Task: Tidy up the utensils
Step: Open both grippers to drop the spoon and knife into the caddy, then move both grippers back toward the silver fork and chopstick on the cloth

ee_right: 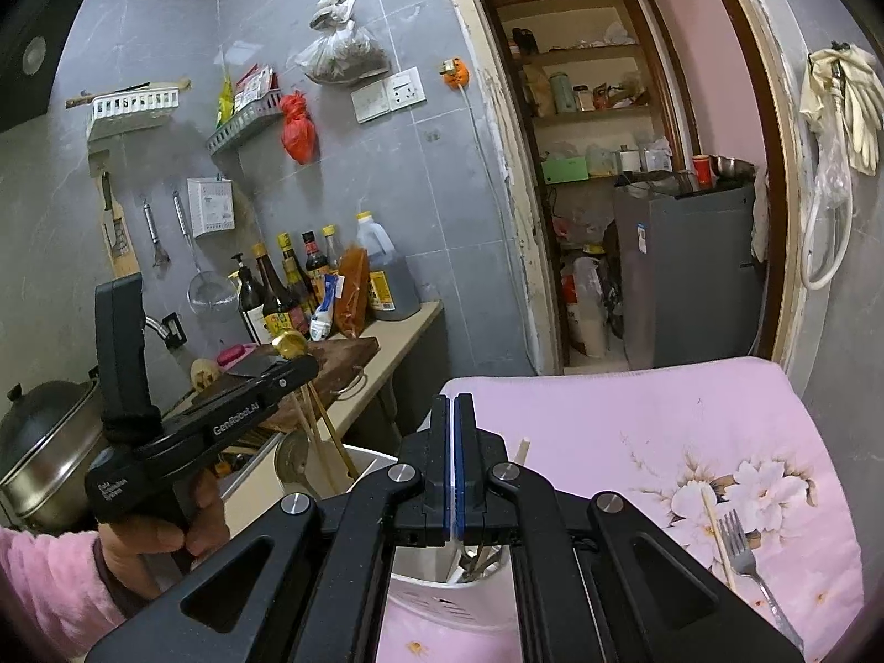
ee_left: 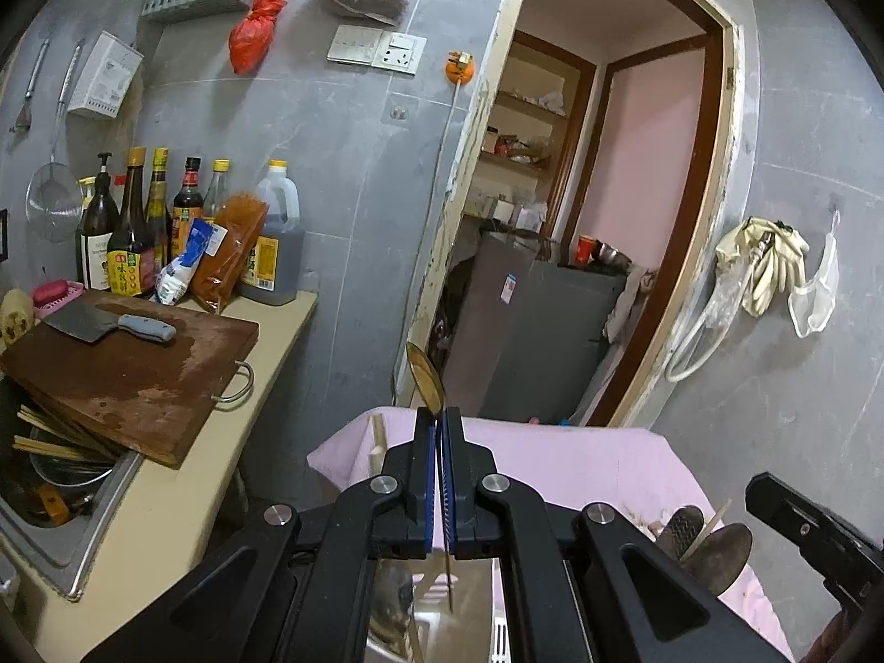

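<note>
A pink floral cloth (ee_right: 690, 414) covers the work surface in a grey-tiled kitchen. On it stands a white utensil holder (ee_right: 442, 602) with chopsticks (ee_right: 326, 442) leaning in it. The right gripper (ee_right: 454, 414) hangs over this holder, its blue pads pressed together with nothing between them. The left gripper (ee_left: 440, 425), also above the holder, pinches a gold spoon (ee_left: 425, 378) by the handle, bowl upward. To the right of the holder a fork (ee_right: 743, 552) and a single chopstick (ee_right: 718, 536) lie on the cloth. Left of the holder, farther off, a cleaver (ee_left: 105, 323) rests on a wooden cutting board (ee_left: 127, 370).
</note>
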A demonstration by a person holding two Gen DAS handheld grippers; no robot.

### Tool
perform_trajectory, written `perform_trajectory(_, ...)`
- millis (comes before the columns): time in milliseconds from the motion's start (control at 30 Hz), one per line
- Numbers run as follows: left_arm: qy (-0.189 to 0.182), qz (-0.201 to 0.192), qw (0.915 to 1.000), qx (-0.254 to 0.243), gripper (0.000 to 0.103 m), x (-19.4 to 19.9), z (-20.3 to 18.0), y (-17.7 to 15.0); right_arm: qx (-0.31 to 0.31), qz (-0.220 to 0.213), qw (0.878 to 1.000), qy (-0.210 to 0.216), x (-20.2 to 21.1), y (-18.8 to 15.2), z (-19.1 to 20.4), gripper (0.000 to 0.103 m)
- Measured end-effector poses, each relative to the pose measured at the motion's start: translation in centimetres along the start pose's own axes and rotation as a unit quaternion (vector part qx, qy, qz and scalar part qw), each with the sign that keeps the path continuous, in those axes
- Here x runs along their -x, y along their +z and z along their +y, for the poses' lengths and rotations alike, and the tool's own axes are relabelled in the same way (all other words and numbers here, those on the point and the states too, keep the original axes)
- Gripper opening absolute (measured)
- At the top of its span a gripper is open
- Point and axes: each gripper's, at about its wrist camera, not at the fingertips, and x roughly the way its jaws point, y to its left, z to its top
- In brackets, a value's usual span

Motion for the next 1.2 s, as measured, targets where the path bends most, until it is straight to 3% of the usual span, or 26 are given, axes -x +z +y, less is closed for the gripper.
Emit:
perform_trajectory(267, 0.002, 0.017, 0.9997, -0.017, 0.007, 1.4, -1.0, 0.5, 0.006, -0.022, 1.000, -0.018, 2.5, 1.0, -0.7, 0.002)
perform_trajectory(367, 0.003, 0.013, 0.9996, -0.024, 0.027, 2.1, -1.6, 0.6, 0.004, -0.027, 0.999, -0.025, 3.5, 1.2, -1.3, 0.002)
perform_trajectory(433, 0.001, 0.004, 0.9998, -0.020, 0.046, 2.7, -1.9, 0.6, 0.002, -0.029, 0.999, -0.031, 4.1, 1.4, -1.9, 0.002)
perform_trajectory(600, 0.004, -0.003, 0.9998, -0.019, 0.047, 3.8, -3.0, 1.0, -0.006, -0.038, 0.998, -0.044, 6.0, 1.7, -3.5, 0.002)
perform_trajectory(700, 0.004, -0.008, 0.9997, -0.022, 0.057, 4.6, -3.9, 1.2, -0.008, -0.043, 0.998, -0.054, 7.2, 1.8, -4.5, 0.003)
perform_trajectory(733, 0.003, -0.013, 0.9997, -0.021, 0.062, 4.9, -4.4, 1.3, -0.009, -0.045, 0.997, -0.059, 7.7, 1.9, -5.0, 0.007)
perform_trajectory(800, 0.002, -0.019, 0.9996, -0.022, 0.067, 5.5, -5.2, 1.4, -0.010, -0.052, 0.996, -0.067, 8.6, 1.8, -5.7, 0.026)
perform_trajectory(833, 0.001, -0.022, 0.9995, -0.024, 0.071, 5.9, -5.8, 1.4, -0.012, -0.058, 0.996, -0.072, 9.1, 1.8, -6.2, 0.041)
perform_trajectory(1033, -0.009, -0.040, 0.9984, -0.038, 0.090, 7.6, -9.6, 0.8, -0.006, -0.069, 0.993, -0.100, 11.9, 2.0, -9.1, 0.047)
perform_trajectory(1200, -0.018, -0.050, 0.9971, -0.054, 0.099, 8.6, -13.3, -0.5, -0.001, -0.076, 0.989, -0.127, 13.9, 1.9, -11.7, 0.069)
